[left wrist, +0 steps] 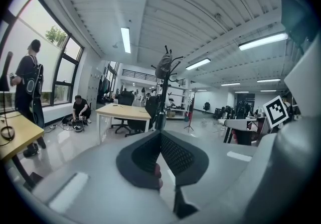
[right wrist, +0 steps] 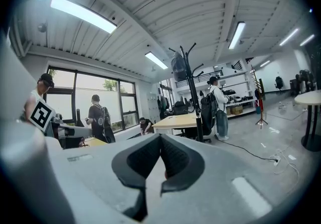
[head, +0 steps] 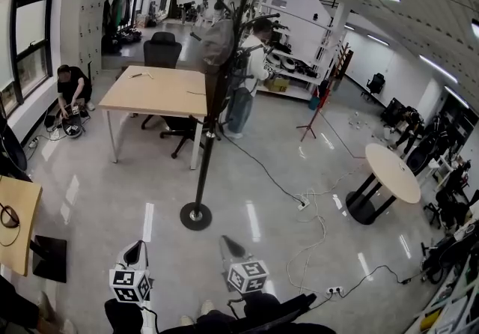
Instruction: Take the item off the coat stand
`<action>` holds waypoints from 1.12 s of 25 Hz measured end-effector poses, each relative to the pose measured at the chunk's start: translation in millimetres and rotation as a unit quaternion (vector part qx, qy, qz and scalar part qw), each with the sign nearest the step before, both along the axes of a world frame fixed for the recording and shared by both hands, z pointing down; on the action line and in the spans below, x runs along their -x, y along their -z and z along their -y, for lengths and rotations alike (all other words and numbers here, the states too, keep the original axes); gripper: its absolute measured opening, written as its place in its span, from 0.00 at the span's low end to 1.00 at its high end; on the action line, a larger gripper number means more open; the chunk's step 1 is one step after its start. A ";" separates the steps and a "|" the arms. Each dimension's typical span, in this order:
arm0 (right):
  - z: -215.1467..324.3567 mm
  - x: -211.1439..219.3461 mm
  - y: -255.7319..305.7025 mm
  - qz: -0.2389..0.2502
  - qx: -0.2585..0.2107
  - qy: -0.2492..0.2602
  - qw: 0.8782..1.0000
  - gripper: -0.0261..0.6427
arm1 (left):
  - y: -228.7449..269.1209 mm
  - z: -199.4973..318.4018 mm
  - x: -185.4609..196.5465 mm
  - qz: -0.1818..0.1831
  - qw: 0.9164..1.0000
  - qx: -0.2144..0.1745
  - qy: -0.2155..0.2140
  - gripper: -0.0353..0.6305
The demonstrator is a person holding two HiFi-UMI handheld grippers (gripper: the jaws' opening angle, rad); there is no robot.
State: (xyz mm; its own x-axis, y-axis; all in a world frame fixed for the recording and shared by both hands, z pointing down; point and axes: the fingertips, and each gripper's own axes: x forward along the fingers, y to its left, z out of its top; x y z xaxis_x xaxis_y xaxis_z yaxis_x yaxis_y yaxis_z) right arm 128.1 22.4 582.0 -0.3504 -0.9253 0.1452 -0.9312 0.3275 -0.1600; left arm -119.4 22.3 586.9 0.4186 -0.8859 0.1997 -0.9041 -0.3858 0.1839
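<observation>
Both tools are closed and empty. The left tool (head: pixel 135 249) and the right tool (head: pixel 227 243) sit low at the bottom edge of the head view. Each tool's own view shows its black ribbed jaws pressed together with nothing between them.

The task's thing is a soft grey hanging item (head: pixel 218 42), either a bag or a garment; I cannot tell which. It hangs near the top of the tall black coat stand with branching hooks (head: pixel 202 168), well apart from both tools across the glossy floor.

Several things could go wrong from here:

- **Closed jaws:** a tool that arrives shut would only nudge the grey item and set it swinging, so the jaws need to open on the way in.
- **Tipping the stand:** the pole is slim and rests on a small round black base (head: pixel 196 216). Pulling the item sideways or downward rather than lifting it clear of its hook could snag it and tilt the whole stand.
- **The person behind:** a person in a white top (head: pixel 253 63) stands just behind the stand, so a tilting pole or a wide swing could reach them.
- **Loose grip:** soft fabric may bunch and slip out of a shallow pinch.
- **Tripping:** a black cable (head: pixel 262 168) trails across the floor to the right of the base — a trip risk on the approach.
</observation>
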 end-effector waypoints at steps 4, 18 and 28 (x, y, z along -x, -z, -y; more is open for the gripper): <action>15.5 4.4 -5.9 -0.002 0.007 0.005 1.000 0.04 | -5.7 14.3 5.3 -0.006 1.000 0.006 0.008 0.06; 126.7 2.0 0.6 0.008 -0.006 0.030 0.999 0.04 | 14.4 117.4 -6.1 0.002 1.000 -0.012 0.020 0.06; 187.0 -10.0 -1.4 0.019 -0.004 0.034 0.999 0.04 | 22.3 172.8 -13.4 0.011 0.999 -0.014 0.028 0.06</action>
